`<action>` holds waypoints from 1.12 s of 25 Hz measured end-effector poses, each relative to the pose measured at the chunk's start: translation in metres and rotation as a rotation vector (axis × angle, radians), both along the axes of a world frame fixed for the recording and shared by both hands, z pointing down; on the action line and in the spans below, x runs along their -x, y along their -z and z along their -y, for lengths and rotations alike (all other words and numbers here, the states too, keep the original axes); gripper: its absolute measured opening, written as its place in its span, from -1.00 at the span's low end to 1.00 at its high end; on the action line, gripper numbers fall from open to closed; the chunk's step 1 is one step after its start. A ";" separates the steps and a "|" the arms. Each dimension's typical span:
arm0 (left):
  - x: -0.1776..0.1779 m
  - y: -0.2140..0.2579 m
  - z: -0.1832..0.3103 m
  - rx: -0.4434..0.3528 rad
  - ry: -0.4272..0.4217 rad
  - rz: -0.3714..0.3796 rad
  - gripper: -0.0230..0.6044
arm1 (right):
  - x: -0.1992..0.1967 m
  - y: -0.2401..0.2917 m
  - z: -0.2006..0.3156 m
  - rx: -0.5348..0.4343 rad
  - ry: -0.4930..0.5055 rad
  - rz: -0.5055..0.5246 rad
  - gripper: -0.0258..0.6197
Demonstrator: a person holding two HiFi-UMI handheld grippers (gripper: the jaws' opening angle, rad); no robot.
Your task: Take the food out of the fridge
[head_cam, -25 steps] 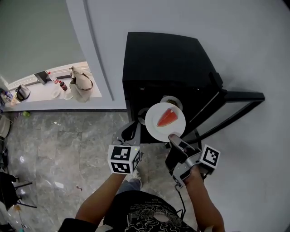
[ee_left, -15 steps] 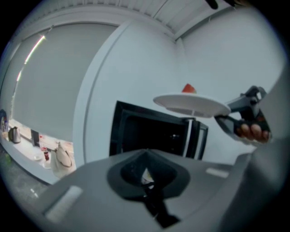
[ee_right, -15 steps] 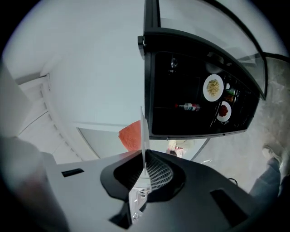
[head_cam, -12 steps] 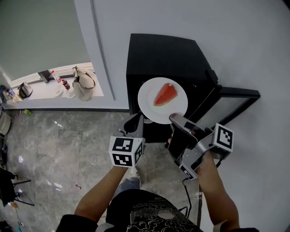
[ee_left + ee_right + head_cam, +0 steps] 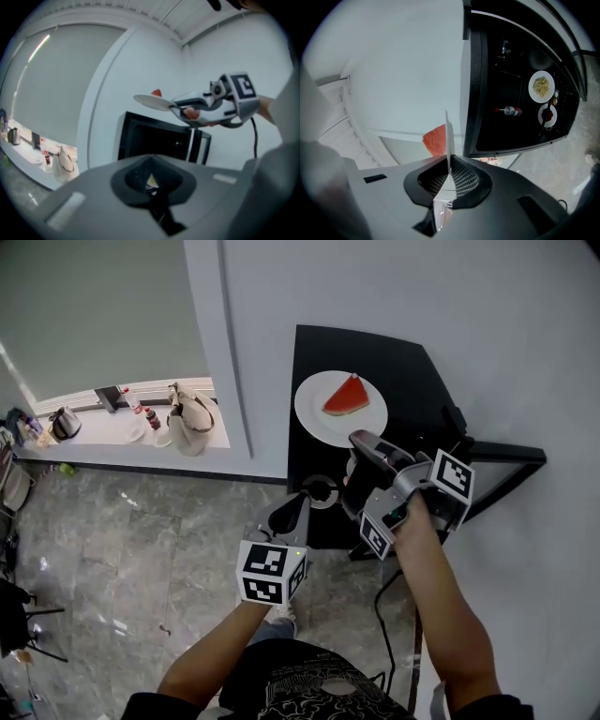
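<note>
A white plate (image 5: 323, 418) bearing a red watermelon slice (image 5: 344, 397) hangs level over the top of the black fridge (image 5: 403, 371). My right gripper (image 5: 359, 439) is shut on the plate's near rim. In the right gripper view the plate (image 5: 447, 136) stands edge-on between the ribbed pads, with the watermelon slice (image 5: 436, 140) on its left. My left gripper (image 5: 291, 507) is lower, in front of the fridge opening, shut and holding nothing. The left gripper view shows the plate (image 5: 152, 101) and the right gripper (image 5: 180, 108) above the fridge (image 5: 154, 136).
The fridge door (image 5: 497, 451) stands open to the right. Inside are a plate of pale food (image 5: 541, 86), a bottle (image 5: 508, 111) and a plate of red food (image 5: 547, 115). A window sill (image 5: 103, 432) with bags and bottles runs along the left. The floor is marble.
My right gripper has lifted the plate with the watermelon from in front of the fridge opening to above the fridge top. My left gripper has risen a little.
</note>
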State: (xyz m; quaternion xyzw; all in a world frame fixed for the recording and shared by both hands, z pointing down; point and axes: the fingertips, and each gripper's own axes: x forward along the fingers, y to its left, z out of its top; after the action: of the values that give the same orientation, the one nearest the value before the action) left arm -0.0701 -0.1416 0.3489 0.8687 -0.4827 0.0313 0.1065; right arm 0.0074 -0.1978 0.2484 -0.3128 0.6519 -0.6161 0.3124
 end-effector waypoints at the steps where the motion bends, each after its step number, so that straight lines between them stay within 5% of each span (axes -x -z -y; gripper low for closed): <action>1: 0.003 -0.001 -0.001 0.000 0.001 0.000 -0.92 | 0.001 -0.001 0.007 0.008 -0.013 0.003 -0.89; 16: 0.021 -0.004 0.006 0.007 0.021 0.006 -0.93 | 0.005 -0.021 0.069 0.091 -0.149 0.055 -0.87; 28: 0.016 -0.005 0.005 0.005 0.021 -0.006 -0.92 | 0.000 -0.013 0.059 -0.040 -0.145 0.102 -0.82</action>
State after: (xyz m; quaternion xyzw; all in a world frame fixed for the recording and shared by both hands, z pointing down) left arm -0.0860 -0.1470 0.3538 0.8634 -0.4916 0.0286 0.1103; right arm 0.0074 -0.2568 0.2610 -0.3212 0.6230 -0.5939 0.3949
